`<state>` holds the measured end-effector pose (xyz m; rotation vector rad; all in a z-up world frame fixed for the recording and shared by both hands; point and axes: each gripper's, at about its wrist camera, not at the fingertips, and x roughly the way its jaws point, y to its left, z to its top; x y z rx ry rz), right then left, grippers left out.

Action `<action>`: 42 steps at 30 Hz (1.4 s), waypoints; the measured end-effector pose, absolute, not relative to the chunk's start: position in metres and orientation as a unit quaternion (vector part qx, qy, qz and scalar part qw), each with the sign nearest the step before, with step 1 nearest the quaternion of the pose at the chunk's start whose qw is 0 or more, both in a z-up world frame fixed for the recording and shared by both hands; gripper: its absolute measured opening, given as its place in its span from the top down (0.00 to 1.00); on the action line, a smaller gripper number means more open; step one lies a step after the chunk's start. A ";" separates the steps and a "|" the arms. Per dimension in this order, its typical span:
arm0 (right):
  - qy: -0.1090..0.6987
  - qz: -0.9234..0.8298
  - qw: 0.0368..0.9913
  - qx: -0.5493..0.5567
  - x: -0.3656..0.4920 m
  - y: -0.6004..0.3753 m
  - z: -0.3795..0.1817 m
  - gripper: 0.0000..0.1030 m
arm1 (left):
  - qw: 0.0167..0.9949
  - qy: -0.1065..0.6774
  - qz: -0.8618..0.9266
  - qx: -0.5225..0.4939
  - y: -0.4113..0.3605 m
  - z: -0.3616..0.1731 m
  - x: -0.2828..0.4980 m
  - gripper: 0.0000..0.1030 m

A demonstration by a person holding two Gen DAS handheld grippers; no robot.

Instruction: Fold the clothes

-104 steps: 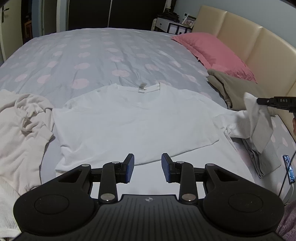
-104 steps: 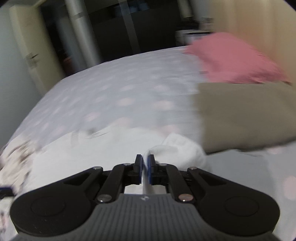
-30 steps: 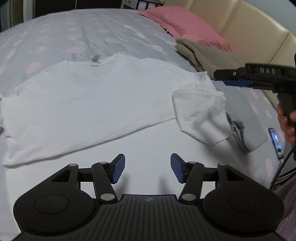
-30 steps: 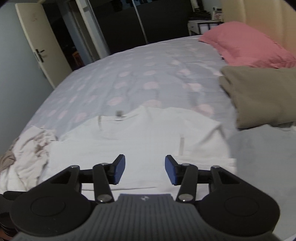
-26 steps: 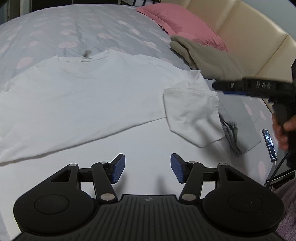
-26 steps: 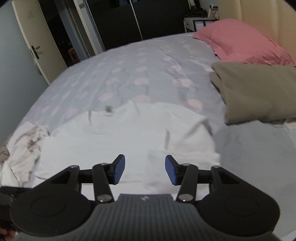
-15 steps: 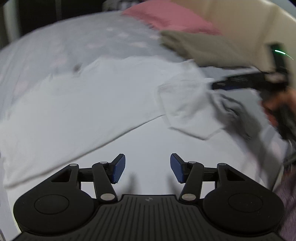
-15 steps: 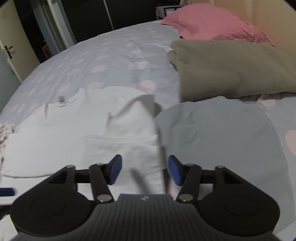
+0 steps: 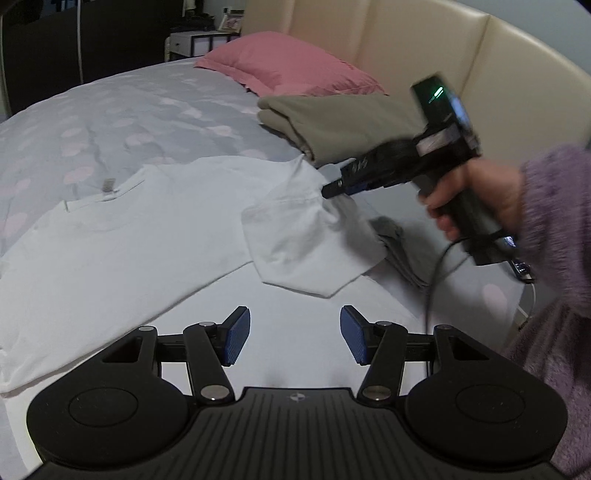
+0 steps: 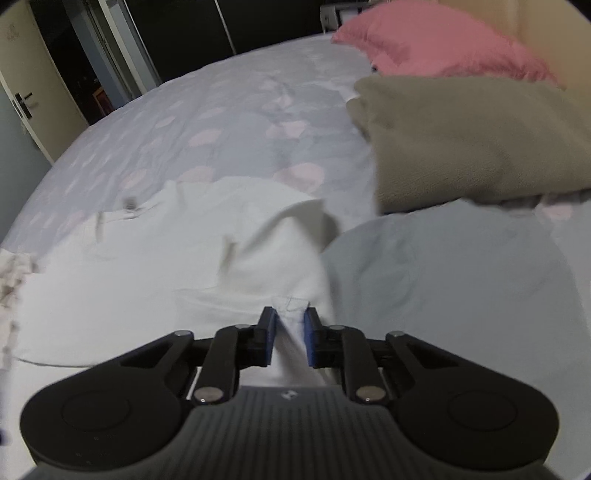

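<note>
right wrist: tool (image 10: pixel 290 325) pinches white t-shirt (image 10: pixel 147 266) sleeve.

This is a bedroom in a home. A big bed (image 9: pixel 155 110) fills most of both views. It has a gray cover with pale pink dots. At 1 o'clock in the left view there is a pink pillow (image 9: pixel 291 62) against a tall, soft, cream headboard (image 9: pixel 424 48). A folded tan blanket (image 9: pixel 332 118) lies just in front of the pillow. At 12 o'clock, past the bed, stands a small white bedside table (image 9: pixel 195 44) with little things on top. In the right view, at 10 o'clock, there is a cream door (image 10: pixel 33 96) with a handle, and dark wardrobe doors (image 10: pixel 258 22) stand at 12 o'clock. Clothes lie on the bed, like a white T-shirt (image 9: pixel 140 221).
</note>
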<state>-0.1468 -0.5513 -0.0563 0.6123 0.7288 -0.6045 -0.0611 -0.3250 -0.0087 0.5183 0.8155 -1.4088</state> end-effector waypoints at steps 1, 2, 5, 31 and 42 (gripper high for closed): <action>0.343 -0.273 0.846 0.305 -0.143 -0.547 -0.049 0.84 | 0.658 0.361 -0.621 0.225 -0.326 -0.009 -0.060 0.49; 0.341 -0.258 0.846 0.319 -0.140 -0.543 -0.042 0.84 | 0.658 0.361 -0.623 0.220 -0.327 -0.008 -0.059 0.49; 0.344 -0.220 0.857 0.314 -0.123 -0.522 -0.029 0.84 | 0.663 0.359 -0.625 0.205 -0.331 -0.005 -0.056 0.48; 0.359 -0.107 0.871 0.319 -0.072 -0.471 -0.001 0.87 | 0.699 0.464 -0.524 0.146 -0.383 -0.065 0.037 0.85; 0.392 -0.185 0.848 0.304 -0.110 -0.508 -0.035 0.67 | 0.741 0.489 -0.431 0.158 -0.361 -0.092 0.078 0.57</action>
